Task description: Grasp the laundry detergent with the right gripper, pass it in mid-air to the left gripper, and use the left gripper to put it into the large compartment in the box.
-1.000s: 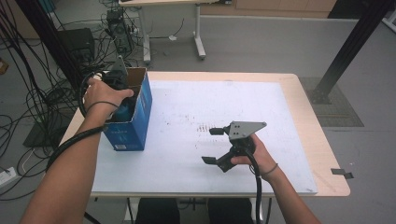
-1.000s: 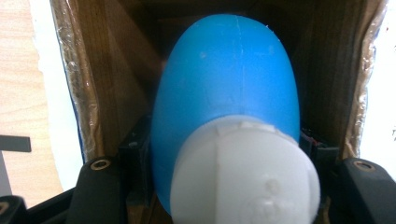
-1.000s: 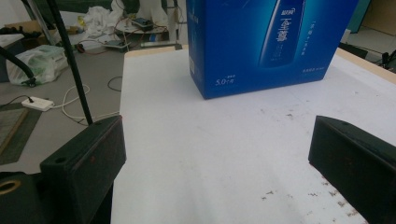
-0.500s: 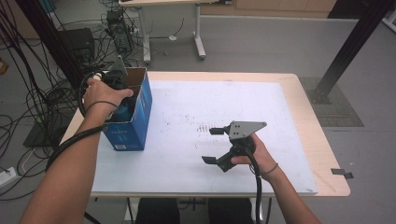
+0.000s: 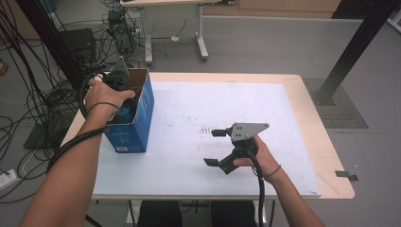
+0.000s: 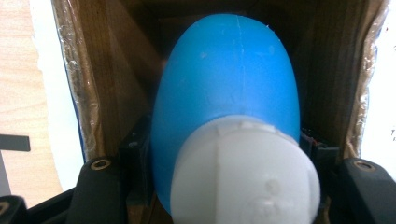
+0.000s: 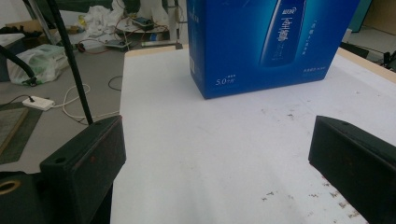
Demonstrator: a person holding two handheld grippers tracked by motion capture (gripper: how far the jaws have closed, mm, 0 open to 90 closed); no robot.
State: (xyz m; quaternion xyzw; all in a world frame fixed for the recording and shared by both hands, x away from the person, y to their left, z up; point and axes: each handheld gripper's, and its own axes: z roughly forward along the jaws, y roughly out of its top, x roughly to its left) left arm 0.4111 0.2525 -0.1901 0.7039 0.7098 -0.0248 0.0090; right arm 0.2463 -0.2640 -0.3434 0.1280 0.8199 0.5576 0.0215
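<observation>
Left gripper (image 5: pixel 124 101) points down into the blue box (image 5: pixel 137 125), jaws clamped on the blue bottle (image 6: pixel 226 88); right gripper (image 5: pixel 215 147) rests level, jaws apart.

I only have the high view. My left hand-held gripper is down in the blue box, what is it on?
Observer: The left hand-held gripper is shut on a blue bottle with a white cap.
Operator: How does the bottle sit?
Observer: Cap toward the camera, body pointing deeper between the brown inner walls of the box.
Operator: And the right one?
Observer: The right hand-held gripper is open over the white table top, aimed at the box's printed side.
</observation>
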